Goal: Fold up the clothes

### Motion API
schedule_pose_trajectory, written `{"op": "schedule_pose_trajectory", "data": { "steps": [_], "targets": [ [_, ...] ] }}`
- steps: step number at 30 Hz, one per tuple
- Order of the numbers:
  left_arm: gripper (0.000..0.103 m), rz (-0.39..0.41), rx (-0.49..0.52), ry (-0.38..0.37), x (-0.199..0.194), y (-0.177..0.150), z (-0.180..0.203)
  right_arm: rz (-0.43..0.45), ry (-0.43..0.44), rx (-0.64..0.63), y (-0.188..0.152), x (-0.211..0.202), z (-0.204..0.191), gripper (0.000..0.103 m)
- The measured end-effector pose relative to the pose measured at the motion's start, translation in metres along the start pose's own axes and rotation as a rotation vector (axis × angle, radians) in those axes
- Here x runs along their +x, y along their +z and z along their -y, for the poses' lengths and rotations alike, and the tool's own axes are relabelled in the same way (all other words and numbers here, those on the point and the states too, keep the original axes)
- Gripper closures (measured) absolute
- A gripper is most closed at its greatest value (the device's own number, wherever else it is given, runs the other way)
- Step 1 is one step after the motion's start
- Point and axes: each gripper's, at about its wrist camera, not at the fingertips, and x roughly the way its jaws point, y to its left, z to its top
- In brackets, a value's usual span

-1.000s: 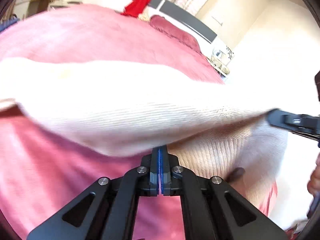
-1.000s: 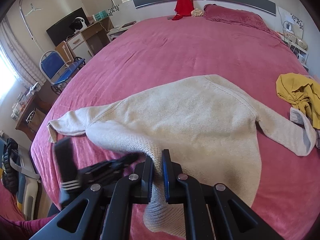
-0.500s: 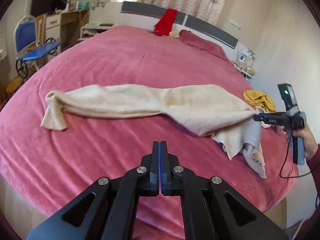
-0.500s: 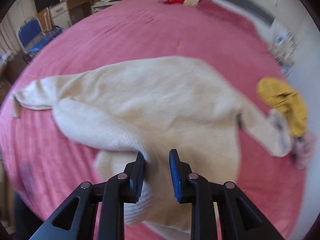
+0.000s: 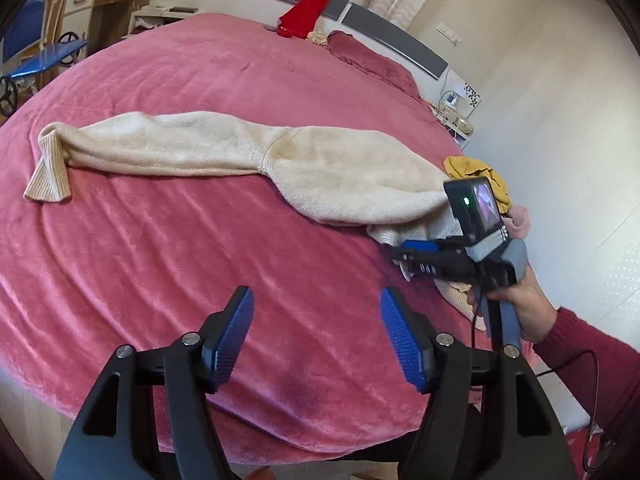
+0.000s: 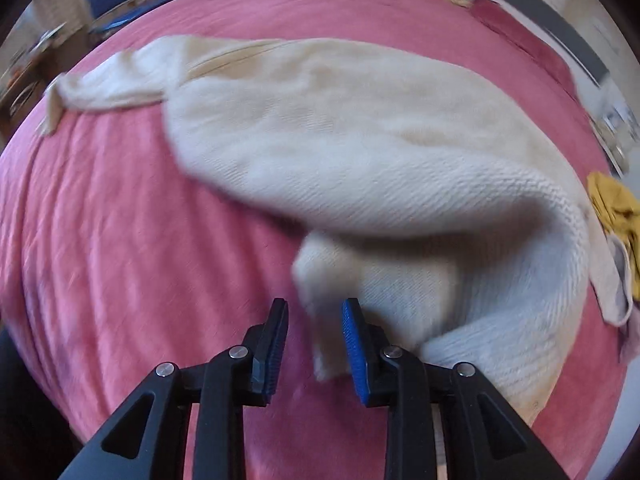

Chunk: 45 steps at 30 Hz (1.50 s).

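The bedspread (image 5: 168, 264) is plain pink; the sweater (image 5: 328, 168) cream, ribbed at the cuff; a heap of cloth (image 5: 484, 172) mustard yellow; the draped garment (image 5: 306, 10) red; each hand-held gripper black with ridged blue pads (image 5: 234, 334); the sleeve (image 5: 592, 364) dark red.

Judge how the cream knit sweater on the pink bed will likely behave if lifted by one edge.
The cream sweater probably drapes limply: it already lies in soft folds and bunches near the right gripper. Its thick ribbed knit suggests moderate weight, so the long sleeve would likely trail. The plush pink bedspread may drag on it.
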Motion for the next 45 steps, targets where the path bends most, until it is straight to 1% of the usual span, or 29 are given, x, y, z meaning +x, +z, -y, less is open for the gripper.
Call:
{"op": "schedule_pose_trajectory", "data": {
  "steps": [1, 2, 4, 5, 6, 7, 8, 9, 10, 11, 14, 18, 20, 23, 26, 28, 29, 30, 31, 33, 34, 36, 37, 39, 40, 42, 45],
  "targets": [
    [0.033, -0.003, 0.005, -0.005, 0.001, 0.0, 0.001, 0.004, 0.029, 0.034, 0.004, 0.003, 0.006, 0.068],
    [0.033, -0.004, 0.008, 0.0, 0.003, -0.001, 0.003, -0.006, 0.06, 0.059, 0.007, 0.007, 0.01, 0.066],
    [0.033, -0.009, 0.017, 0.023, 0.01, -0.001, 0.003, -0.039, 0.018, 0.06, 0.012, 0.019, 0.015, 0.065],
    [0.033, -0.008, 0.012, 0.031, 0.01, -0.001, 0.001, -0.055, -0.025, 0.042, 0.014, 0.027, 0.014, 0.065],
    [0.033, -0.006, 0.008, 0.038, 0.011, -0.002, -0.001, -0.085, -0.037, 0.029, 0.015, 0.036, 0.015, 0.066],
    [0.033, -0.005, 0.001, 0.046, 0.011, -0.003, -0.004, -0.123, -0.031, 0.031, 0.017, 0.044, 0.016, 0.069],
    [0.033, -0.005, -0.014, 0.05, 0.011, -0.003, -0.008, -0.133, -0.015, 0.049, 0.02, 0.045, 0.017, 0.076],
    [0.033, -0.004, -0.029, 0.055, 0.011, -0.004, -0.013, -0.135, 0.012, 0.081, 0.024, 0.044, 0.021, 0.097],
    [0.033, -0.002, -0.043, 0.059, 0.012, -0.003, -0.016, -0.133, 0.049, 0.122, 0.027, 0.042, 0.027, 0.099],
    [0.033, 0.001, -0.054, 0.063, 0.011, -0.004, -0.021, -0.128, 0.098, 0.159, 0.028, 0.039, 0.032, 0.099],
    [0.033, 0.009, -0.085, 0.081, 0.007, -0.006, -0.035, -0.104, 0.268, 0.261, 0.024, 0.027, 0.041, 0.1],
    [0.033, 0.019, -0.126, 0.099, -0.001, -0.006, -0.051, -0.072, 0.515, 0.319, 0.009, 0.002, 0.031, 0.1],
    [0.033, 0.028, -0.135, 0.113, -0.006, -0.004, -0.056, -0.042, 0.646, 0.298, 0.003, -0.018, 0.013, 0.1],
    [0.033, 0.039, -0.097, 0.143, -0.016, 0.0, -0.059, 0.002, 0.821, 0.232, -0.001, -0.063, -0.032, 0.1],
    [0.033, 0.061, -0.078, 0.177, -0.03, 0.004, -0.065, -0.004, 0.921, 0.188, -0.008, -0.09, -0.078, 0.099],
    [0.033, 0.078, -0.088, 0.194, -0.04, 0.006, -0.073, -0.06, 0.972, 0.193, -0.02, -0.078, -0.1, 0.096],
    [0.033, 0.084, -0.095, 0.207, -0.044, 0.008, -0.077, -0.088, 0.979, 0.192, -0.027, -0.072, -0.111, 0.095],
    [0.033, 0.092, -0.102, 0.223, -0.048, 0.009, -0.081, -0.12, 0.939, 0.184, -0.033, -0.061, -0.121, 0.082],
    [0.033, 0.098, -0.103, 0.234, -0.051, 0.011, -0.085, -0.161, 0.894, 0.188, -0.038, -0.046, -0.132, 0.075],
    [0.033, 0.103, -0.083, 0.255, -0.055, 0.018, -0.088, -0.235, 0.784, 0.158, -0.047, -0.021, -0.151, 0.075],
    [0.033, 0.105, -0.073, 0.266, -0.056, 0.022, -0.09, -0.246, 0.713, 0.118, -0.05, -0.014, -0.157, 0.075],
    [0.033, 0.113, -0.034, 0.291, -0.058, 0.031, -0.09, -0.235, 0.631, 0.047, -0.054, -0.016, -0.161, 0.075],
    [0.033, 0.119, -0.011, 0.303, -0.056, 0.039, -0.089, -0.221, 0.63, 0.033, -0.054, -0.022, -0.157, 0.075],
    [0.031, 0.135, 0.042, 0.306, -0.049, 0.058, -0.086, -0.184, 0.631, 0.032, -0.051, -0.037, -0.141, 0.075],
    [0.028, 0.139, 0.066, 0.295, -0.043, 0.07, -0.084, -0.156, 0.62, 0.057, -0.047, -0.045, -0.128, 0.075],
    [0.026, 0.137, 0.115, 0.288, -0.023, 0.098, -0.08, -0.108, 0.624, 0.126, -0.042, -0.06, -0.094, 0.075],
    [0.026, 0.111, 0.217, 0.271, 0.016, 0.14, -0.074, -0.048, 0.593, 0.252, -0.036, -0.073, -0.033, 0.075]
  ]
}}
